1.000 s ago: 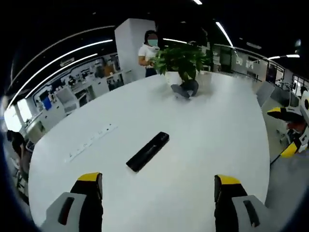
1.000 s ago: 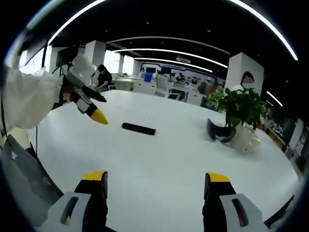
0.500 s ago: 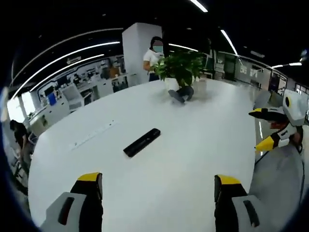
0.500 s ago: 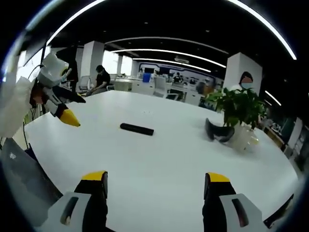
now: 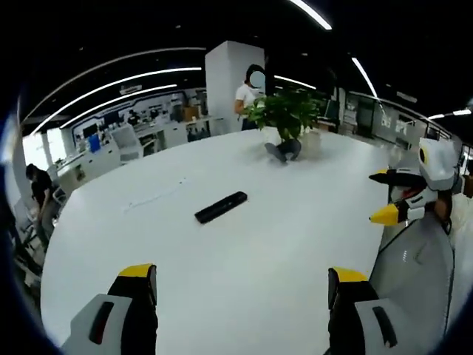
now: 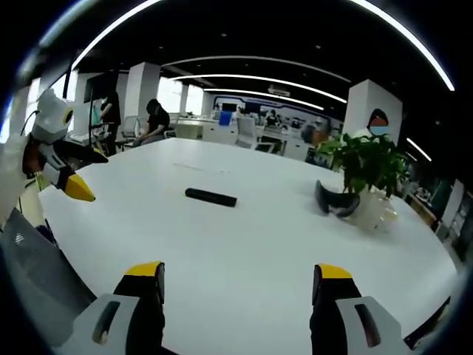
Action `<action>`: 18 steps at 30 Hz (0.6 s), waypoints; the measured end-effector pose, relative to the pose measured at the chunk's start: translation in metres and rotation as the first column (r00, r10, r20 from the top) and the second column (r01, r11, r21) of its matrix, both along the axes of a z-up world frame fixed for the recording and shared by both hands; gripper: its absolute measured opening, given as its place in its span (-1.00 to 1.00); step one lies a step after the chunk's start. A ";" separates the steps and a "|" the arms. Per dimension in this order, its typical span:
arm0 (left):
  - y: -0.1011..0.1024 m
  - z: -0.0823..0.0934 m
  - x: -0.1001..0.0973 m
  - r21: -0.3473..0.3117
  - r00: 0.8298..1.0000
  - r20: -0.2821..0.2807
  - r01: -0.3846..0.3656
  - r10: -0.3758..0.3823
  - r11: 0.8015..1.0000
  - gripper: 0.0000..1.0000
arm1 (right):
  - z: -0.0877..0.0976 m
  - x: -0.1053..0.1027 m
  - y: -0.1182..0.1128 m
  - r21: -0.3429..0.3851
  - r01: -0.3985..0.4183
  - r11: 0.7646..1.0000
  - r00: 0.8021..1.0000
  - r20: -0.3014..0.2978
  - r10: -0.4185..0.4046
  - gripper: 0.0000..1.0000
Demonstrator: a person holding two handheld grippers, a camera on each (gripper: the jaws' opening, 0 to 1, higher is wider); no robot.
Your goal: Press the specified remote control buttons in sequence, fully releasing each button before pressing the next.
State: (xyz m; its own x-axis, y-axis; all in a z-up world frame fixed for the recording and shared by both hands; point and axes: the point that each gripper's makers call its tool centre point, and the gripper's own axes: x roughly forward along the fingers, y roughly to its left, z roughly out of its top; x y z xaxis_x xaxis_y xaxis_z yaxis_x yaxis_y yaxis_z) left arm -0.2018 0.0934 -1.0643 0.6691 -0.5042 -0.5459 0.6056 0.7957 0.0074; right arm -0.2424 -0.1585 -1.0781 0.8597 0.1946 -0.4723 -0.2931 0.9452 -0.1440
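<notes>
Mid-worktop, well in from every edge of the white oval worktop (image 5: 310,222), lies the slim black remote control (image 5: 220,207) — untouched. Both tongs, left (image 5: 242,285) and right (image 6: 236,285), hang back with jaws apart, empty, probably keeping it visible.

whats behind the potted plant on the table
In the left gripper view a person stands behind the potted plant, beside a white pillar. The leaves cover the person's lower body. A dark headset lies in front of the pot, on the white table.

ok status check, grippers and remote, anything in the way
Left gripper open, right gripper open, both empty. Remote flat on white table, untouched. Nothing between grippers and remote.
</notes>
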 end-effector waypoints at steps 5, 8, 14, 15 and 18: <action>0.013 0.003 -0.016 -0.014 0.999 0.014 -0.032 0.032 0.999 1.00 | 0.000 0.000 0.000 0.005 0.002 1.000 1.000 -0.003 -0.002 0.65; 0.018 -0.005 -0.028 -0.012 0.999 -0.005 -0.038 0.038 0.999 1.00 | 0.001 -0.001 0.000 0.005 0.000 1.000 1.000 0.000 0.000 0.65; 0.028 -0.016 -0.046 -0.017 0.997 -0.031 -0.067 0.067 0.998 1.00 | 0.001 0.000 -0.001 0.001 0.007 1.000 1.000 0.003 -0.007 0.66; 0.031 -0.016 -0.048 -0.015 0.997 -0.016 -0.077 0.076 0.997 1.00 | 0.001 0.000 -0.001 0.002 0.004 1.000 1.000 0.004 -0.004 0.66; 0.034 -0.017 -0.050 -0.020 0.996 0.000 -0.088 0.088 0.996 1.00 | 0.001 -0.001 0.001 -0.001 -0.003 1.000 1.000 0.001 0.003 0.66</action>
State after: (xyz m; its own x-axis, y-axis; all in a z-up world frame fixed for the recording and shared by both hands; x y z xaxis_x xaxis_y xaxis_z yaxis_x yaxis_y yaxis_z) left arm -0.2516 0.1273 -1.0811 0.7120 -0.4536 -0.5360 0.5328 0.8462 -0.0082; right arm -0.2433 -0.1575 -1.0774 0.8596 0.1963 -0.4717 -0.2955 0.9442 -0.1456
